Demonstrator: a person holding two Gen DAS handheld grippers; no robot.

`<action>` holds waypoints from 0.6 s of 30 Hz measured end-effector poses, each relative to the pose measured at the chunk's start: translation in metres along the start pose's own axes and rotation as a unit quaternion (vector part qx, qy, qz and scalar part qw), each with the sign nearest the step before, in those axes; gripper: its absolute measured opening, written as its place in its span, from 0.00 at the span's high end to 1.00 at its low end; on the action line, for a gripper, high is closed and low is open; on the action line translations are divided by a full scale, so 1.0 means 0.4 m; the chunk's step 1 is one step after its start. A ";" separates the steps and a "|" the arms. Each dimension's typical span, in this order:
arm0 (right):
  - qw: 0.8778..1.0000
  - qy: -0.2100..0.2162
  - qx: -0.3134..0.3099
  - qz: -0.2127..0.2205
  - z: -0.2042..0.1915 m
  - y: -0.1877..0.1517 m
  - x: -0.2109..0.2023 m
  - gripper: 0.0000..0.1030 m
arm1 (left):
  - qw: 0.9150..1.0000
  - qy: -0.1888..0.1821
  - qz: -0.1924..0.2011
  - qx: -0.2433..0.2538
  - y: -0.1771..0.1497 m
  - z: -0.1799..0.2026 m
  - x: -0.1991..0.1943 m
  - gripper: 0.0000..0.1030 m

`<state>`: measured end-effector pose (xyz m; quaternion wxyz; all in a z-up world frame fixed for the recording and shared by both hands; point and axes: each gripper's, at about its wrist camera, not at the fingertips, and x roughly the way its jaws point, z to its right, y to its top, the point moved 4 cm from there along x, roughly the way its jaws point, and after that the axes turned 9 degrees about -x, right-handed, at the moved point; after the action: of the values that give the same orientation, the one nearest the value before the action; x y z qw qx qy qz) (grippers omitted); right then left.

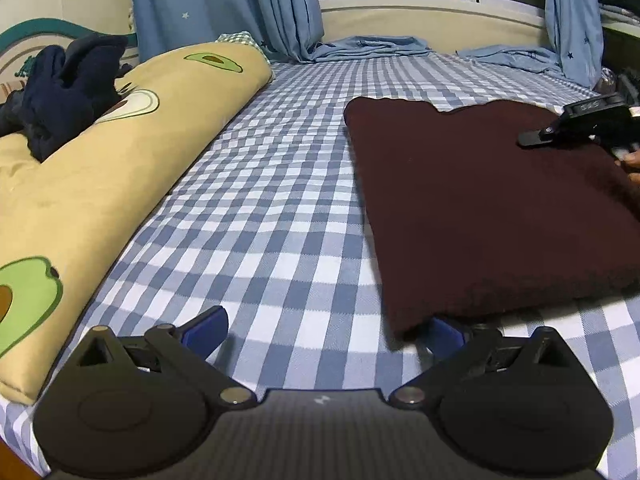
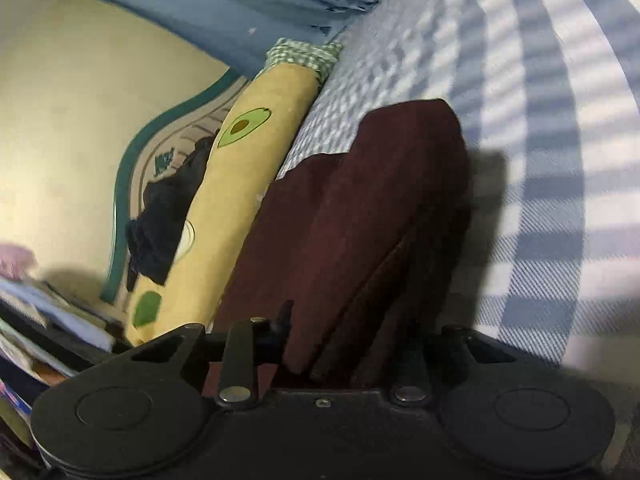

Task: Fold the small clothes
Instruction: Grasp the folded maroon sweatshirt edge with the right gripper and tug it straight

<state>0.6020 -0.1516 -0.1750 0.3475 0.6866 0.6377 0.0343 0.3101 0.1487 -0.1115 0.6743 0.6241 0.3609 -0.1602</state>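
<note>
A dark maroon garment [image 1: 492,208] lies folded flat on the blue checked bed sheet [image 1: 280,200]. My left gripper [image 1: 326,330] rests low at the garment's near corner, open; its blue right fingertip [image 1: 444,332] is tucked under that corner and its left fingertip lies on bare sheet. In the right wrist view the maroon garment [image 2: 360,208] is bunched between the fingers of my right gripper [image 2: 344,332], which is shut on its folded edge. In the left wrist view, one black right-gripper finger [image 1: 532,138] shows over the garment's far right side, with part of a hand.
A long yellow avocado-print pillow [image 1: 120,152] runs along the bed's left side, with a dark navy garment [image 1: 68,88] heaped on it. Blue curtains [image 1: 224,4] and bunched blue fabric [image 1: 368,46] line the far wall under a window. Books are stacked beside the bed [image 2: 48,336].
</note>
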 end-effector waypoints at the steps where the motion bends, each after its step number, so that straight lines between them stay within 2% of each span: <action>1: 1.000 -0.001 -0.007 0.006 -0.016 -0.004 -0.011 0.74 | 1.000 0.000 0.000 0.004 0.003 0.006 0.003 0.00; 5: 0.998 0.019 -0.016 0.057 -0.065 0.006 -0.083 0.79 | 1.000 0.004 0.008 0.030 0.019 0.044 0.010 0.01; 8: 0.997 0.001 -0.038 0.064 -0.084 0.036 -0.138 0.80 | 0.998 -0.036 0.012 0.040 0.039 0.089 0.009 0.00; 10: 0.997 -0.008 -0.021 0.074 -0.061 0.061 -0.158 0.80 | 0.997 -0.058 0.012 0.042 0.048 0.119 0.010 0.00; 12: 0.997 -0.017 -0.007 0.080 -0.035 0.078 -0.170 0.80 | 0.996 -0.064 0.017 0.054 0.050 0.150 0.011 0.00; 15: 0.997 -0.045 0.026 0.056 0.043 0.076 -0.165 0.80 | 0.995 -0.071 0.021 0.064 0.045 0.176 0.009 0.00; 17: 0.996 -0.066 0.044 0.040 0.094 0.048 -0.158 0.77 | 0.995 -0.069 0.021 0.062 0.041 0.175 0.008 0.00; 18: 0.995 -0.052 0.068 0.049 0.114 0.034 -0.162 0.72 | 0.996 -0.066 0.020 0.061 0.038 0.171 0.010 0.00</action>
<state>0.6239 -0.2290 -0.1767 0.3310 0.7398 0.5850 -0.0283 0.3428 0.0867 -0.1059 0.6601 0.6593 0.2925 -0.2098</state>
